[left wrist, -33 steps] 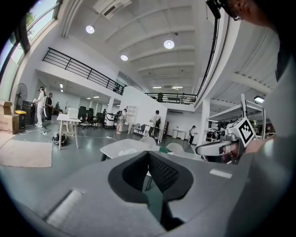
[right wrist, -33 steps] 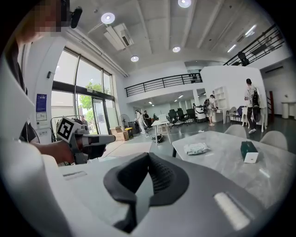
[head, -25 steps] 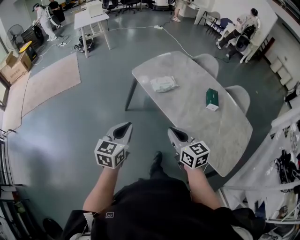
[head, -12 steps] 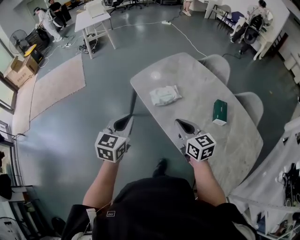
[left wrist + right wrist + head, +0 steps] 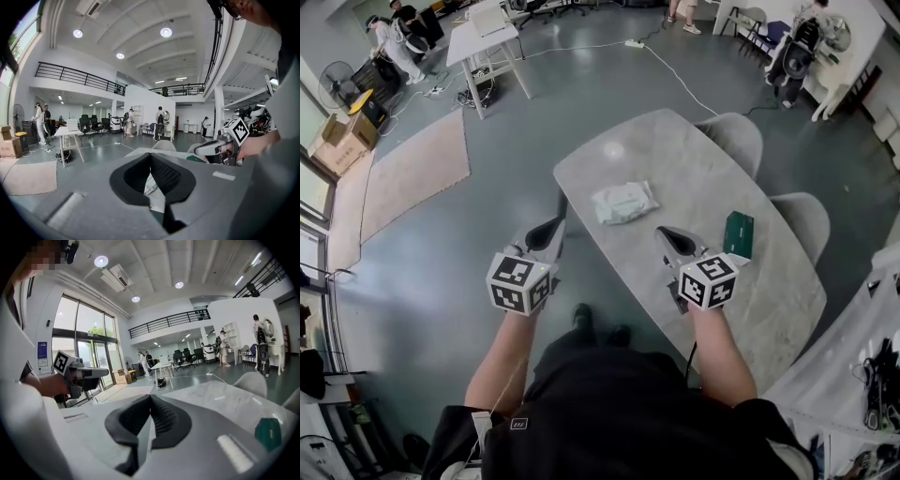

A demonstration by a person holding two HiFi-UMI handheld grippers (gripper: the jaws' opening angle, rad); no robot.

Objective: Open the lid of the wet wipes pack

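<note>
Shows wet wipes pack [image 5: 624, 202] flat on the pale surface [image 5: 703, 159], ahead of and between left claw [image 5: 553, 225] and right claw [image 5: 666, 232]; shows both closed, empty, clear of it.

head cam steeply down; gripper cams low, near-level; shared: table [image 5: 675, 159]
</note>
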